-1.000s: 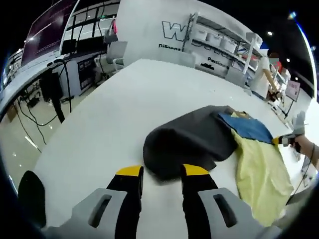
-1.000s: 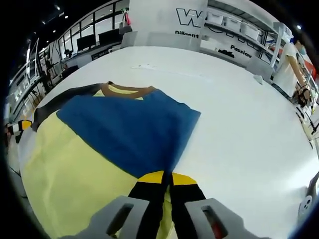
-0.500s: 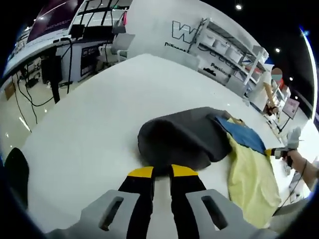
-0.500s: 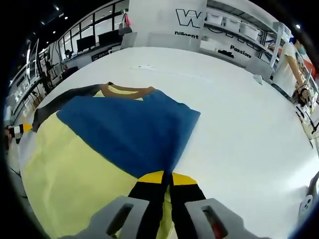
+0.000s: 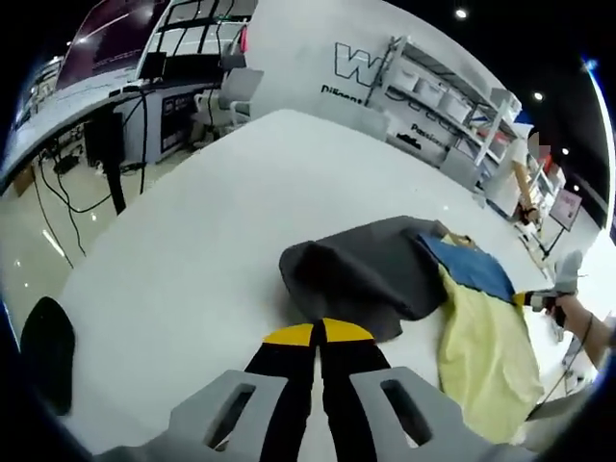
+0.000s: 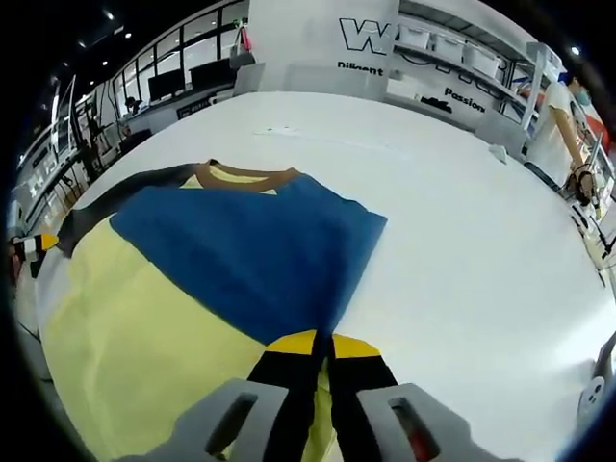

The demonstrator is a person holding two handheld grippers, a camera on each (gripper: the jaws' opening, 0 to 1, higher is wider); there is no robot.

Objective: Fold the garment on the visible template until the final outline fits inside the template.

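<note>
Where shelving (image 5: 452, 82) backs the white worktop (image 5: 192, 250), we see one garment (image 6: 221, 260); both hand-held grippers, left (image 5: 318, 334) and right (image 6: 320, 344), pinch its edges.

I'm seeing the garment (image 6: 221, 260) lying as soft matt cloth, its dark sleeve (image 5: 371, 274) creasing loosely; the white surface (image 5: 212, 202) is looking smooth and faintly glossy; my left tongs (image 5: 318, 332) are showing matt plastic tips.

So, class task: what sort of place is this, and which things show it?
Probably a lab or demo hall in an open office: a big white table, shelving with white bins against a wall bearing large lettering, and desks with monitors and cables behind.
</note>
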